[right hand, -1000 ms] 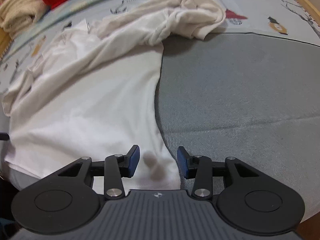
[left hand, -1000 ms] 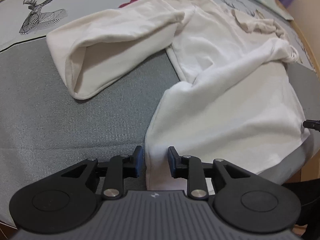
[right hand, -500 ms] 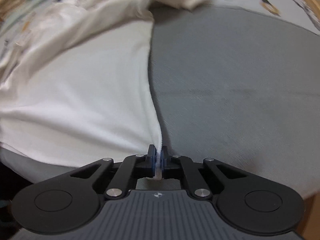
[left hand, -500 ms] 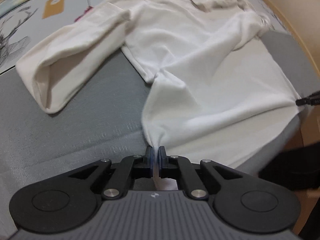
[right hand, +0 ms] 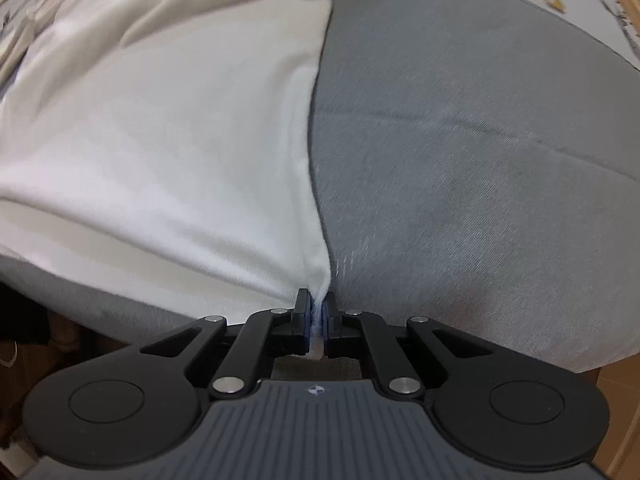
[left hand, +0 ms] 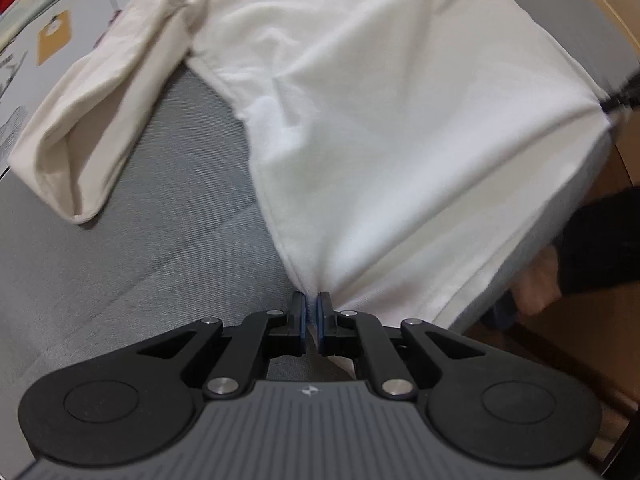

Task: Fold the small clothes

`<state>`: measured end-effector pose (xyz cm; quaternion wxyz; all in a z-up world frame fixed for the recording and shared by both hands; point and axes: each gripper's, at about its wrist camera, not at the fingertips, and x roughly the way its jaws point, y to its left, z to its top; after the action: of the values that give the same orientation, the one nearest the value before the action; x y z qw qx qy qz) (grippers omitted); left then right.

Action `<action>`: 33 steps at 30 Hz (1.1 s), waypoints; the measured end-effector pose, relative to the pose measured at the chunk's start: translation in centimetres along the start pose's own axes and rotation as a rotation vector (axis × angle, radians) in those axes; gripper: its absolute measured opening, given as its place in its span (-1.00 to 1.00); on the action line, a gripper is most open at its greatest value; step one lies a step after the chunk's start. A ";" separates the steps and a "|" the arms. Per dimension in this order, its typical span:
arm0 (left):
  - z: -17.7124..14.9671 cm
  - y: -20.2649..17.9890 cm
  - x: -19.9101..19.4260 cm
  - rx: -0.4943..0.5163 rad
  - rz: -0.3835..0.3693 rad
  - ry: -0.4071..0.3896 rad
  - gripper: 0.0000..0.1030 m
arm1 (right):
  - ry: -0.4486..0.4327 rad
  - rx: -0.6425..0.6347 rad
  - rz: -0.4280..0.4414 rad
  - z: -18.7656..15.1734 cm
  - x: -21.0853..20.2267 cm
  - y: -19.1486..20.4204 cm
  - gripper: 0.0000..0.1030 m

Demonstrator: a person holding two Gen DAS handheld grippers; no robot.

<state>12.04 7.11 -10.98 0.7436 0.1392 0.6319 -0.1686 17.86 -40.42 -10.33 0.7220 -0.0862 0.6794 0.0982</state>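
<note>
A white long-sleeved shirt [left hand: 400, 120] lies on a grey cloth surface [left hand: 140, 260]; it also shows in the right wrist view [right hand: 160, 140]. My left gripper [left hand: 311, 304] is shut on the shirt's left hem corner. My right gripper [right hand: 316, 308] is shut on the right hem corner, and its tip shows at the far right of the left wrist view [left hand: 620, 98]. The hem is stretched taut between them and lifted off the surface. One cream sleeve [left hand: 92, 120] lies out to the left with its cuff open.
A printed sheet with deer and tag pictures [left hand: 52, 40] covers the far side. The grey surface [right hand: 460, 140] ends at a wooden edge [left hand: 608, 12] on the right. A dark-sleeved hand [left hand: 560, 276] holds the other gripper near that edge.
Both grippers were open over the hem a second ago, then shut on its corners. Since then they have moved forward over the shirt and pulled the hem taut.
</note>
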 end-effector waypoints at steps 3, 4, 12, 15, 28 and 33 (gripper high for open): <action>0.0 -0.4 0.0 0.021 -0.003 -0.002 -0.88 | 0.013 0.035 0.015 0.0 0.0 -0.6 -0.90; 0.2 -0.2 -0.2 0.009 -0.006 -0.009 -0.80 | 0.010 0.044 0.018 0.3 0.1 -0.9 -0.90; 1.6 3.6 -4.8 -0.211 0.041 -0.253 -0.53 | -0.229 0.178 -0.079 2.4 -3.6 -2.5 -0.14; 2.6 4.7 -5.9 -0.275 0.090 -0.314 -0.53 | -0.308 0.198 -0.102 3.3 -5.0 -2.3 -0.14; 10.8 9.0 -6.0 -0.338 0.120 -0.432 -0.54 | -0.685 0.153 0.008 9.7 -11.2 4.8 -0.76; 13.8 9.9 -2.1 -0.343 0.140 -0.387 -0.53 | -0.747 0.086 0.056 12.5 -11.9 8.3 -0.77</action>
<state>28.22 10.40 -6.68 0.8731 0.0199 0.4862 -0.0309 27.07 -29.44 2.36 0.9200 0.0044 0.3750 0.1139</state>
